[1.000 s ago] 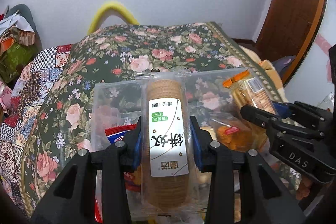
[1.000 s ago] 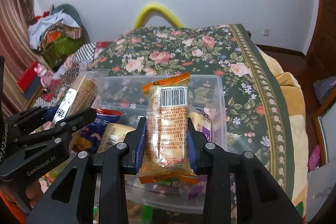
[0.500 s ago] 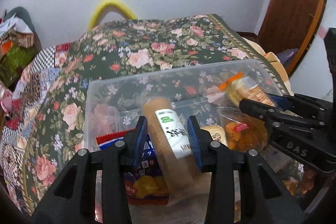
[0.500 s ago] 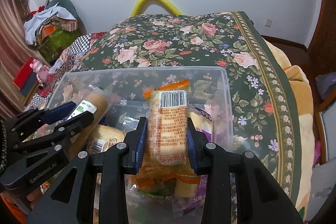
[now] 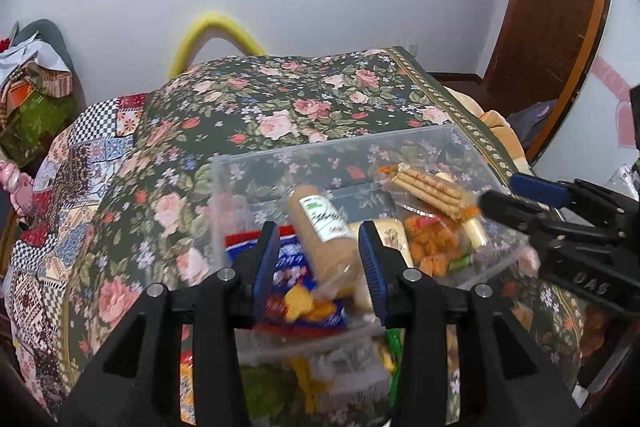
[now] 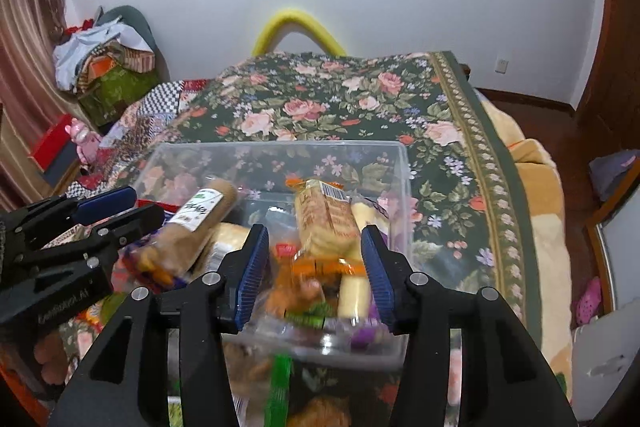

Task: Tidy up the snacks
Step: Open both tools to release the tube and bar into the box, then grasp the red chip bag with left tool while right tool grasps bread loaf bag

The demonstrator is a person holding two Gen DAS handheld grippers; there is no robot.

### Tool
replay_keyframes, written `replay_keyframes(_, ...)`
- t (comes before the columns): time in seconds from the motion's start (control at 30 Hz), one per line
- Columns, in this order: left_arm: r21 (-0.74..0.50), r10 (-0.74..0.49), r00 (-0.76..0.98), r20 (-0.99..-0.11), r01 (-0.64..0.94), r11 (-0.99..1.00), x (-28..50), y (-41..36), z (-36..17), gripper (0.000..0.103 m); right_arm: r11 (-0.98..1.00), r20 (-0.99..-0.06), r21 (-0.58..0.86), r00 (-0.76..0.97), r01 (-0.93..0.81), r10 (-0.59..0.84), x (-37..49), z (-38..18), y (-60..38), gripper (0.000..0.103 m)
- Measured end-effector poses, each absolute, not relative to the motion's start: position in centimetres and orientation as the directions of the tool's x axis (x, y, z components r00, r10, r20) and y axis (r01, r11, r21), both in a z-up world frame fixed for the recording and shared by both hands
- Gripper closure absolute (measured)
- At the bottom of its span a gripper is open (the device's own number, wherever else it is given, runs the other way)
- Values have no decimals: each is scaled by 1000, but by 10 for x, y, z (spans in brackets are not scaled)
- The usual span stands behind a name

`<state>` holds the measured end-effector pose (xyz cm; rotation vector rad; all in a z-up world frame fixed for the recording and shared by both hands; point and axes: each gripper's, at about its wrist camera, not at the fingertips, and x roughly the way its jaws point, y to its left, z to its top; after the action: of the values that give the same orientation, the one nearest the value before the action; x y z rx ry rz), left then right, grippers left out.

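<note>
A clear plastic bin (image 5: 336,147) (image 6: 403,187) sits on a floral bedspread and holds several snack packs. My left gripper (image 5: 318,259) is open above its near edge; the round biscuit roll with the white label (image 5: 326,231) (image 6: 196,223) lies loose in the bin, leaning between the fingers. My right gripper (image 6: 314,269) is open too; the orange-ended cracker pack (image 6: 326,223) (image 5: 430,191) lies in the bin beyond it. Each gripper shows in the other's view, the right (image 5: 532,203) and the left (image 6: 116,211).
A blue and red snack bag (image 5: 288,279) and yellow packs lie in the bin. More snack packs lie blurred on the bed below the grippers. The floral bedspread (image 6: 340,107) stretches behind. Clothes pile at the left; a wooden door stands at the right.
Both grippers opened and let go of their packs. The biscuit roll and the cracker pack dropped into the bin. Both grippers lowered toward the bin.
</note>
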<state>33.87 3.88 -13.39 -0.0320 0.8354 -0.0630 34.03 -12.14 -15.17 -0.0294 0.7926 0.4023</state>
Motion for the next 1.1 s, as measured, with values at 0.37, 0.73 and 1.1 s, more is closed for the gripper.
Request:
replay_keyframes(0.37, 5, 15, 682, -731, -16, 1000, 279, 77, -120, 17, 926, -679, 120, 651, -359, 340, 291, -144, -137, 47)
replay_keyframes(0.73, 15, 88, 636, -767, -120, 993, 233, 135, -140, 11, 927, -707, 150, 618, -343, 343, 258, -165, -140, 40)
replay_keyframes(1.1, 17, 104, 555, -825, -160, 987, 218, 154, -193, 10, 937, -787, 148, 536, -317, 305, 250, -212, -134, 40)
